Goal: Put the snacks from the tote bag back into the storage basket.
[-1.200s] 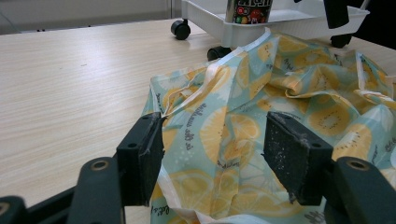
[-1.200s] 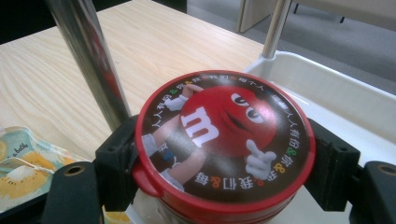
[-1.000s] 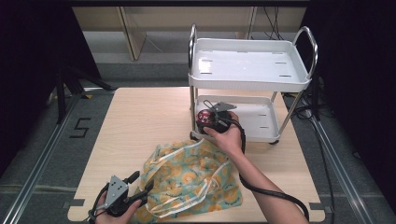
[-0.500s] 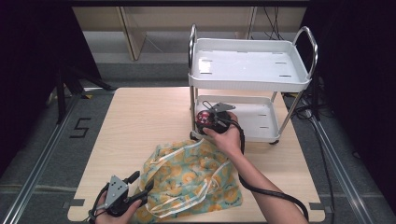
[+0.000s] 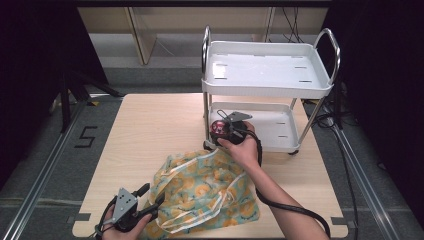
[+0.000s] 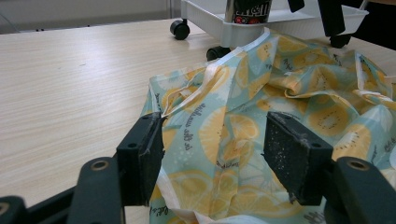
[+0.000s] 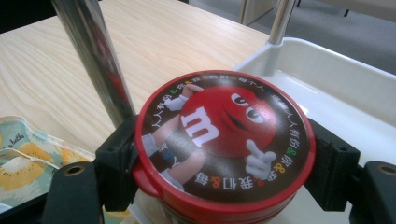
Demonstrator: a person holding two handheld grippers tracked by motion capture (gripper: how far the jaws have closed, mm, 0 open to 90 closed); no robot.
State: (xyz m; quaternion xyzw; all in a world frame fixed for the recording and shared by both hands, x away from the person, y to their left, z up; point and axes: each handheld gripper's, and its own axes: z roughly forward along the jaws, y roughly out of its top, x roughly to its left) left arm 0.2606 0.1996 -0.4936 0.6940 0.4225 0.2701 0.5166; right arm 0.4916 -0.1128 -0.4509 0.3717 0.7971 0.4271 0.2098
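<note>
A round can with a red candy-character lid [image 7: 224, 135] sits between the jaws of my right gripper [image 7: 226, 161], which is shut on its sides. In the high view the can [image 5: 220, 129] is at the front left corner of the lower shelf of a white cart [image 5: 267, 90], beside a chrome post [image 7: 93, 56]. A crumpled lemon-print cloth bag [image 5: 205, 190] lies on the table's near half. My left gripper [image 6: 217, 158] is open at the bag's near left edge, with fabric [image 6: 289, 93] lying between its jaws.
The two-shelf cart stands on castors [image 6: 180, 29] at the table's far right, and its lower tray [image 7: 355, 98] is bare behind the can. The wooden tabletop [image 5: 155, 125] is bare on the left. A black cable [image 5: 280, 205] trails along the right forearm.
</note>
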